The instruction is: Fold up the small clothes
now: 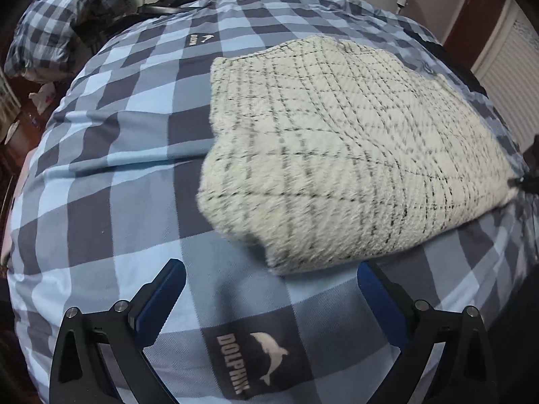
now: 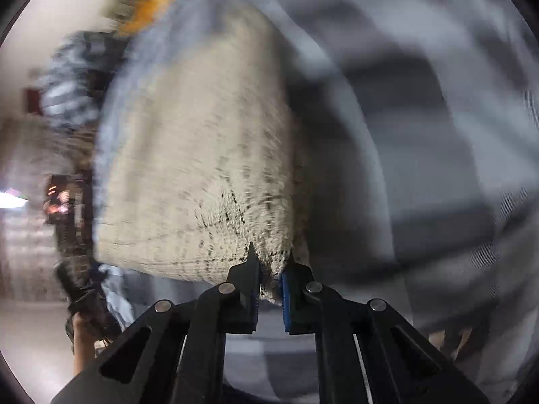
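While the cream knitted garment [image 1: 337, 148] lies on the bed [image 1: 111, 181] already doubled into a thick, rough bundle, the folding looks partly done and still needs squaring up. Nearest to me, the left hand-held gripper [image 1: 269, 289] hangs wide open just short of the bundle's near corner, holding nothing, over the checked cover. Further across, toward the bed's other side, the right hand-held gripper [image 2: 269, 286] is closed tight on a corner of the garment's edge, cloth pinched between its blue pads [image 2: 286, 299]. Blur hides the rest.
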Motion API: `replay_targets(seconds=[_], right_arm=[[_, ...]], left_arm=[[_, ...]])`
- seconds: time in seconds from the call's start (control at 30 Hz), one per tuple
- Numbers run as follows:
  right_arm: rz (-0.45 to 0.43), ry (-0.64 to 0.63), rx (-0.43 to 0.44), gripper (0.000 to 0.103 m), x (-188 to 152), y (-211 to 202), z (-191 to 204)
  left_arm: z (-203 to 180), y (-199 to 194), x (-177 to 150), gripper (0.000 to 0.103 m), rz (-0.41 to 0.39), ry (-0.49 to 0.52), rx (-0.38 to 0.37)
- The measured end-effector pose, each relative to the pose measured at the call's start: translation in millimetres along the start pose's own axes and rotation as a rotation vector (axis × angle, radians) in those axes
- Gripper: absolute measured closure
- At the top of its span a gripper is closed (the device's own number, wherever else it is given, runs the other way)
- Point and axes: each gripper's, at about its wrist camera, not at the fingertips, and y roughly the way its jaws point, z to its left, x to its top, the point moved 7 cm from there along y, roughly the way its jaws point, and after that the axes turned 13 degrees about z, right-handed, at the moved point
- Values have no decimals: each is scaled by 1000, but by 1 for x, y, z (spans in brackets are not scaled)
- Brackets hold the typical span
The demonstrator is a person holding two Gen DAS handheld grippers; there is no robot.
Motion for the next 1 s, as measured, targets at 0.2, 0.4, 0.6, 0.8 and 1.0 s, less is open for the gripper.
replay_targets(seconds=[0.2,0.4,0.6,0.8,1.0], right_arm=[[-53,303,-135,62,-12,-39,-38],[-322,-11,-152,24,-51,-85,93],[-281,-126,-50,22,-56,4,165],[-285,-233,-186,22,-53,16,171],[-197,-177,-117,22,-51,33,170]], left_arm=[[23,-10,-16,1,-22,-7,86],[18,-19,-18,31,-61,37,-37],[19,-6,-18,43,-35,-36,-191],[51,2,-5,43,-34,-150,-217],[56,-2,8,43,-49,-53,-242]])
